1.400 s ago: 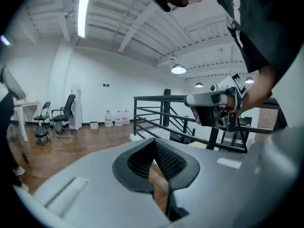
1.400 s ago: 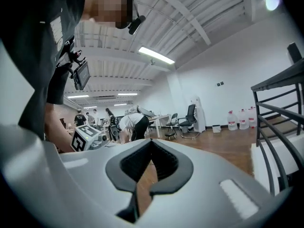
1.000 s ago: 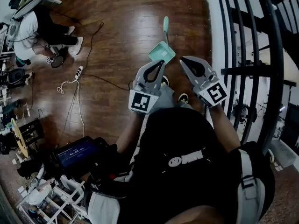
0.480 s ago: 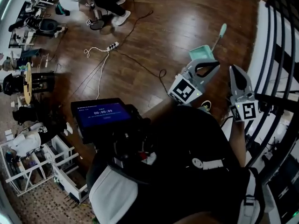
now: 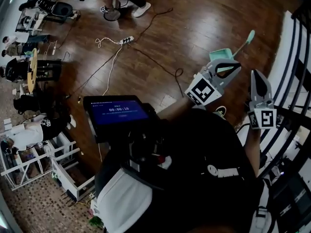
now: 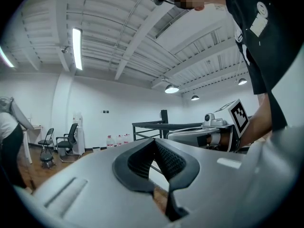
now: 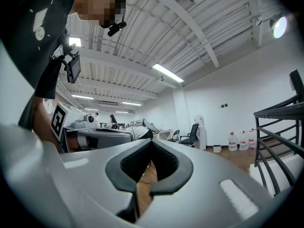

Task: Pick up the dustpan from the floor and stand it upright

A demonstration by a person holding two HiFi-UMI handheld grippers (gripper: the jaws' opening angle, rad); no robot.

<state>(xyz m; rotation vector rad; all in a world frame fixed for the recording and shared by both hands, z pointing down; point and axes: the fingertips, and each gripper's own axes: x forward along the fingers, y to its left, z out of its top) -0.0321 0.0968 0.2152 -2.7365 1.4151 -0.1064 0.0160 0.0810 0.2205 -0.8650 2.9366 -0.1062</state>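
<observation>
the teal dustpan (image 5: 219, 56) lies on the wooden floor (image 5: 194, 13) just beyond the left gripper (image 5: 236, 65), its handle reaching far and right, while the left gripper and the right gripper (image 5: 257, 74) both have their jaws pressed together on nothing.

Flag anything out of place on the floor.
Dustpan lies on the floor, not upright, just past the left gripper. A power strip and cords sprawl across the boards, a likely trip hazard.
</observation>
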